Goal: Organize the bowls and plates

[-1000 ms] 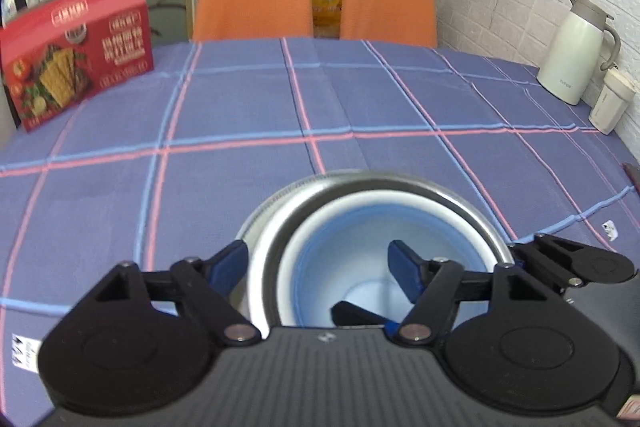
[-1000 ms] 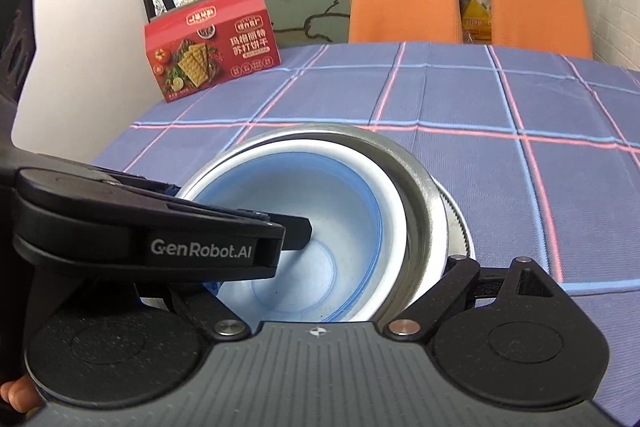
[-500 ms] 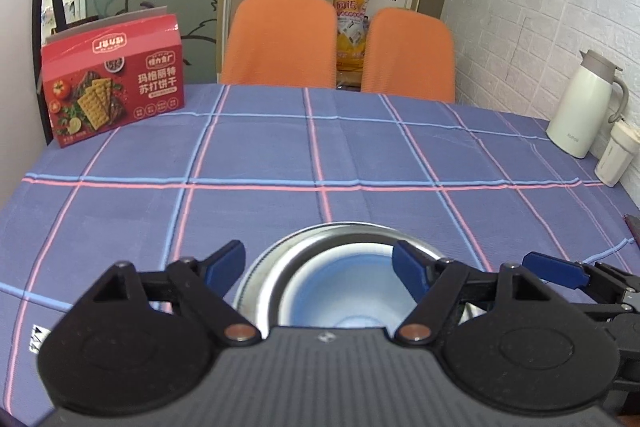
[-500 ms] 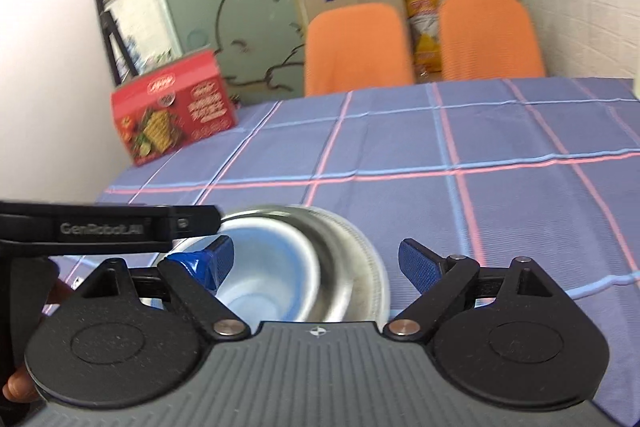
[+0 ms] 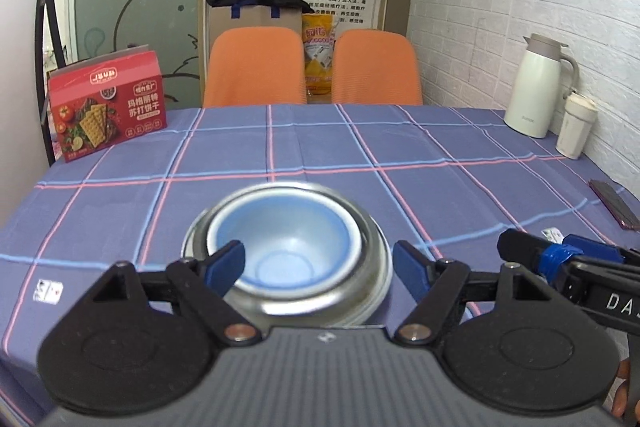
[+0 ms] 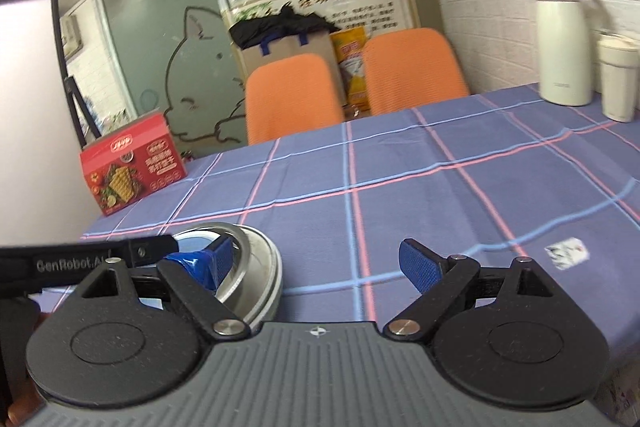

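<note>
**Bowls nested on the checked cloth, both grippers empty**

A blue bowl [image 5: 286,247] is seen nested inside a steel bowl [image 5: 376,267] on the table [image 5: 320,155], near its front edge. The left gripper [image 5: 319,263] is held just before the stack, fingers spread wide, nothing pinched. The right gripper [image 6: 320,261] is opening beside the steel bowl, nothing between its fingers
</note>
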### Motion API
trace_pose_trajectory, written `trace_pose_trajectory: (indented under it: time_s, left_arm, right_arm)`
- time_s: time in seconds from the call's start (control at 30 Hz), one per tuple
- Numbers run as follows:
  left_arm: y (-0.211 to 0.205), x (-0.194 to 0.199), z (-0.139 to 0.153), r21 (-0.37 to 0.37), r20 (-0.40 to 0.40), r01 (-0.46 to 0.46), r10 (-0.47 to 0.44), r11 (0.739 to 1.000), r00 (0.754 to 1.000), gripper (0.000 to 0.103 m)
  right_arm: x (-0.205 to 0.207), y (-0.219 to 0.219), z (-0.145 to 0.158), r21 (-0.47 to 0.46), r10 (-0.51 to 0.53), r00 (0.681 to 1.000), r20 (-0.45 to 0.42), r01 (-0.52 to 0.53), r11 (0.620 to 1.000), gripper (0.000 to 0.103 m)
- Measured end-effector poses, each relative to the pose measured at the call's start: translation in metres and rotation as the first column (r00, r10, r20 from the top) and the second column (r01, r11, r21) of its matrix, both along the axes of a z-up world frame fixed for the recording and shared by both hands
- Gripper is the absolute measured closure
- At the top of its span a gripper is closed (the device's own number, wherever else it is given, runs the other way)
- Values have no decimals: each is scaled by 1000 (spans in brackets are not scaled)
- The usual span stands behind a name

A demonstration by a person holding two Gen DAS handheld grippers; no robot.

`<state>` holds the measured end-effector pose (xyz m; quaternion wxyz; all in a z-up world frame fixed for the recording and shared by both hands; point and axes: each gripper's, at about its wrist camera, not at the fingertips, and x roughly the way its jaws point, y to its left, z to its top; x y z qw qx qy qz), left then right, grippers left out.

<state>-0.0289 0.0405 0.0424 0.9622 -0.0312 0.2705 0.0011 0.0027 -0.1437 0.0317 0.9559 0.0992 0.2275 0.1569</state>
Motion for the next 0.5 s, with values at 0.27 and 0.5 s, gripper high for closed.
trace_pose_trajectory:
  time_s: [0.27, 0.5]
  left_arm:
    - [-21, -51, -13, 37, 17, 24, -25, 999, 1000, 27]
    - [-32, -92, -19, 88, 51, 9, -13, 996, 999, 27]
  right_arm:
    - [-57, -12, -13, -28, -19, 999, 31, 19, 999, 26]
    - [-89, -13, -23, -107, -46, 998, 44, 51, 993, 25]
